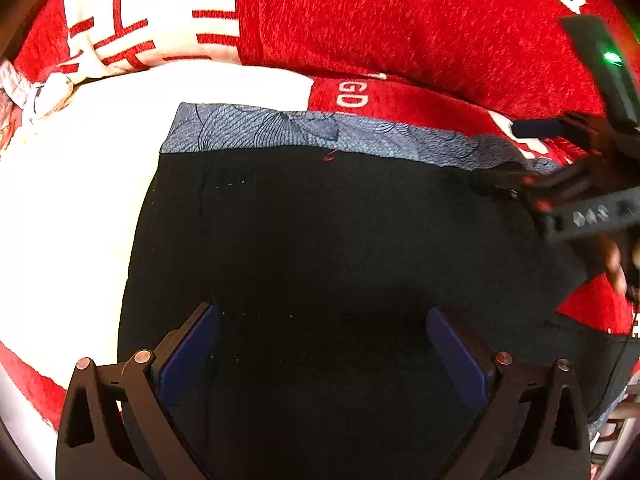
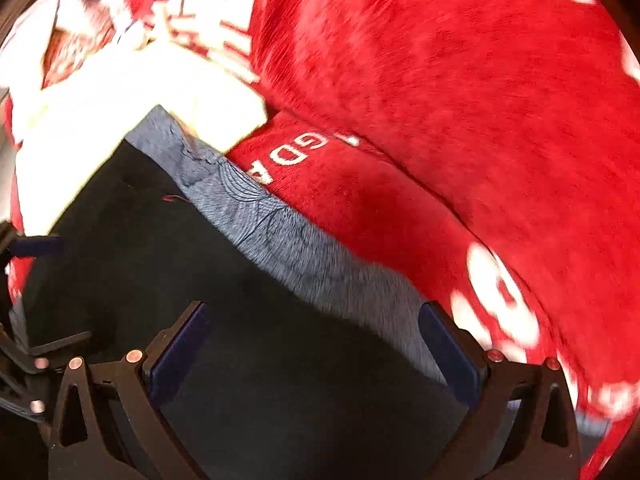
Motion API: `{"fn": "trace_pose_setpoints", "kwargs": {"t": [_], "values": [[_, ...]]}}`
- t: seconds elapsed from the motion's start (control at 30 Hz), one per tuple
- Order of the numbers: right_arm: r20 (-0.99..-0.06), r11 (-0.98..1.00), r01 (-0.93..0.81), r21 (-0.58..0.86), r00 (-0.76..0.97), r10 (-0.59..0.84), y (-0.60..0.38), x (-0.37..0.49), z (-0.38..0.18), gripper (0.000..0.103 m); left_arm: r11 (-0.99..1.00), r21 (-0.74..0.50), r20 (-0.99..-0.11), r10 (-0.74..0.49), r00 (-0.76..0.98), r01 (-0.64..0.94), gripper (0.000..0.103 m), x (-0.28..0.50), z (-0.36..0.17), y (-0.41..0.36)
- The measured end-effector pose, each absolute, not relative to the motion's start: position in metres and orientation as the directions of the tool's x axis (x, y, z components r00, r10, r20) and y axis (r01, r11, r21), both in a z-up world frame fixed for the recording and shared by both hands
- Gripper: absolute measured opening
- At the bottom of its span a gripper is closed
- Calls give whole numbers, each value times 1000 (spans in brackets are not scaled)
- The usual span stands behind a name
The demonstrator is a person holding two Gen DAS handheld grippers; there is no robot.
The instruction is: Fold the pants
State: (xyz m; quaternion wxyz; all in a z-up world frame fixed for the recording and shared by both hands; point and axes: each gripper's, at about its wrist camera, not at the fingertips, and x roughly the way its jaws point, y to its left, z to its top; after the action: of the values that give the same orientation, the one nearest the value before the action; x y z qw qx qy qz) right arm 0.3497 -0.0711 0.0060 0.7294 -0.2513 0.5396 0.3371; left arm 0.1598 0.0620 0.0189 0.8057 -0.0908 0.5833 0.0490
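Black pants [image 1: 320, 232] lie flat on a red and white blanket [image 1: 400, 20]. A blue-grey patterned cloth strip [image 1: 304, 128] runs along their far edge. My left gripper [image 1: 322, 312] hovers open just over the black cloth, with nothing between its blue pads. My right gripper [image 1: 520, 156] comes in from the right at the pants' far right corner. In the blurred right wrist view the right gripper [image 2: 312, 308] is open over the black pants [image 2: 160, 248] and the patterned strip [image 2: 280, 232]. One blue finger pad [image 2: 36, 246] of the left gripper shows at the left edge.
The blanket has a large white patch [image 1: 72, 200] left of the pants and white lettering [image 1: 352, 96] beyond them. A crumpled pale cloth [image 1: 36, 92] lies at the far left. A hand [image 1: 616, 264] shows at the right edge.
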Motion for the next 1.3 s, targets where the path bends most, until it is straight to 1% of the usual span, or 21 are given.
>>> {"fn": "trace_pose_setpoints", "kwargs": {"t": [0.13,0.23,0.3,0.33,0.37,0.4,0.43,0.47,0.5,0.6,0.67,0.7,0.8,0.9,0.97,1.0,1.1,1.2,1.23,1.27,1.3], "values": [[-967,571,-820,43,109,229,-64,369,-21,103,976,-100,-948,-34,316,-196,103,163,16,67],[-958,539,-827,158,3,286,-66,382,-33,103,977,-97,-948,-32,317,-191,103,166,14,67],[-946,522,-827,207,-34,321,-68,388,-36,103,977,-93,-948,-29,318,-190,103,168,14,67],[-946,507,-835,213,-47,320,-67,390,-36,101,978,-94,-948,-30,318,-189,103,169,13,66],[-947,499,-839,218,-58,317,-66,392,-36,97,978,-95,-948,-31,318,-187,103,170,14,65],[-943,482,-844,236,-80,322,-65,392,-34,92,978,-95,-949,-32,315,-187,103,172,14,64],[-938,463,-849,253,-97,334,-64,391,-29,70,977,-97,-949,-33,314,-188,103,173,15,64],[-926,441,-850,289,-132,354,-63,388,-23,35,976,-103,-948,-39,315,-189,103,175,16,64],[-923,431,-849,305,-154,352,-62,384,-20,28,975,-107,-948,-42,316,-193,103,177,18,64],[-953,404,-891,208,-93,287,-55,364,-13,22,972,-129,-944,-61,325,-195,103,186,25,64],[-960,410,-902,137,-19,278,-53,354,-1,9,957,-197,-937,-119,329,-215,103,193,29,70],[-957,405,-911,77,46,286,-54,343,11,8,944,-225,-933,-138,334,-240,103,196,32,76],[-928,416,-909,-29,179,327,-62,315,40,8,906,-279,-924,-163,345,-319,103,209,41,93],[-902,432,-898,-78,249,353,-74,293,56,8,823,-403,-895,-264,359,-400,103,228,40,111],[-890,448,-887,-108,287,354,-77,280,57,8,755,-452,-885,-315,342,-475,103,243,31,120],[-888,451,-885,-121,299,349,-77,276,56,8,735,-457,-886,-322,335,-500,103,248,26,122],[-881,457,-872,-174,345,322,-71,260,46,8,715,-400,-915,-275,295,-574,103,258,18,121],[-872,457,-864,-211,378,310,-70,249,42,8,725,-343,-939,-246,241,-597,103,267,3,117],[-870,460,-862,-214,382,310,-72,247,42,8,727,-328,-945,-239,225,-604,101,266,-1,117],[-868,464,-859,-215,386,313,-73,245,43,8,732,-302,-953,-216,213,-611,85,266,-3,115],[-864,464,-858,-222,393,314,-73,243,44,8,751,-257,-965,-169,199,-608,71,266,-2,113]]}}
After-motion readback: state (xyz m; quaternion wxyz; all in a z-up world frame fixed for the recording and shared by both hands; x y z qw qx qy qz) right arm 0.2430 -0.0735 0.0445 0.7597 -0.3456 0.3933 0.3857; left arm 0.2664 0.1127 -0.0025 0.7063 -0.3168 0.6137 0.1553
